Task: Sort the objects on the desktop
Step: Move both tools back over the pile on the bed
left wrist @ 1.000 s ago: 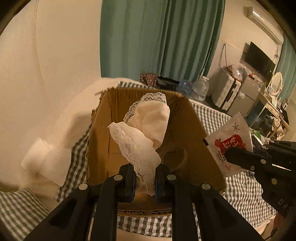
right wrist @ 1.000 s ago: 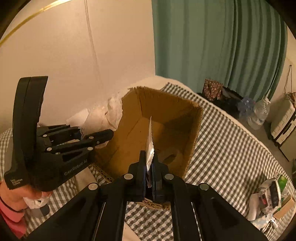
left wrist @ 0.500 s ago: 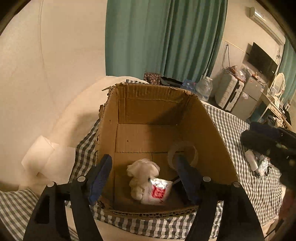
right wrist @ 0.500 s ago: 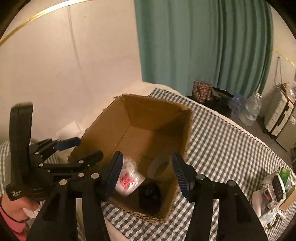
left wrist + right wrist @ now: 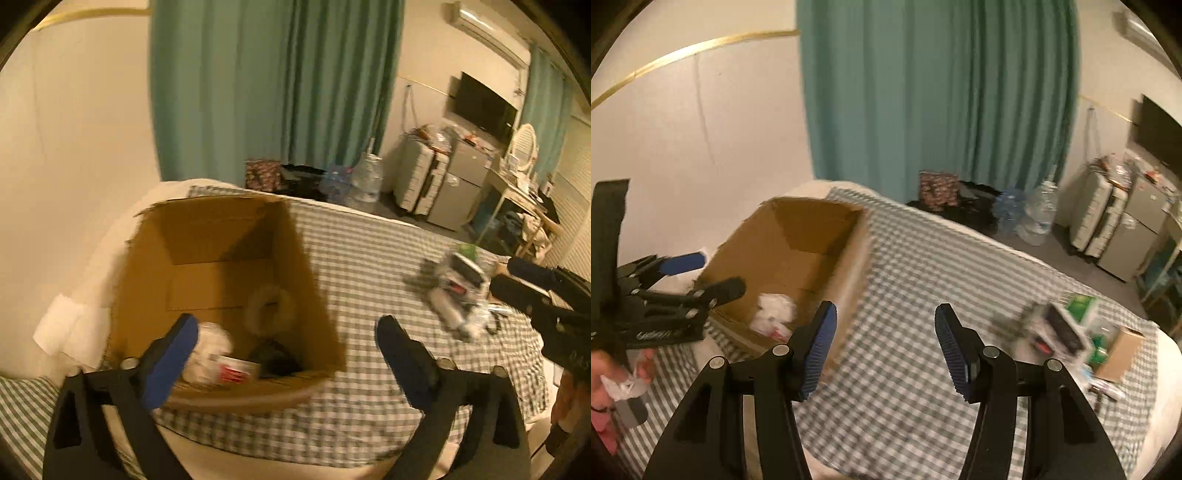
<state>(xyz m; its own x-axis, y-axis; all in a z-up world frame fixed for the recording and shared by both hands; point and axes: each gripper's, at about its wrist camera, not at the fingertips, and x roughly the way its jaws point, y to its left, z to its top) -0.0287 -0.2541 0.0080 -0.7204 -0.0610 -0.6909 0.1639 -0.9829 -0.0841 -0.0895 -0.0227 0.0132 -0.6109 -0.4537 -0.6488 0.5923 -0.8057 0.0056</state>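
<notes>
Both tools are empty now. The left tool (image 5: pixel 284 339), which a second ago pinched a lace-trimmed white cloth, is spreading its jaws wide with nothing between them. The right tool (image 5: pixel 884 332) stands about half open and bare, its red-printed sachet gone. Just ahead of and below the left tool, inside the cardboard box (image 5: pixel 221 236), lie the white cloth (image 5: pixel 210 347) and the sachet (image 5: pixel 234 371), beside a roll of tape (image 5: pixel 271 306) against the box wall. So two items look sorted. Further off, ahead and to the right of both tools, a pile of loose objects (image 5: pixel 1056 328) waits on the checked bedcover (image 5: pixel 923 266). Blur makes every label unreadable; the sachet's red print shows no legible characters.
</notes>
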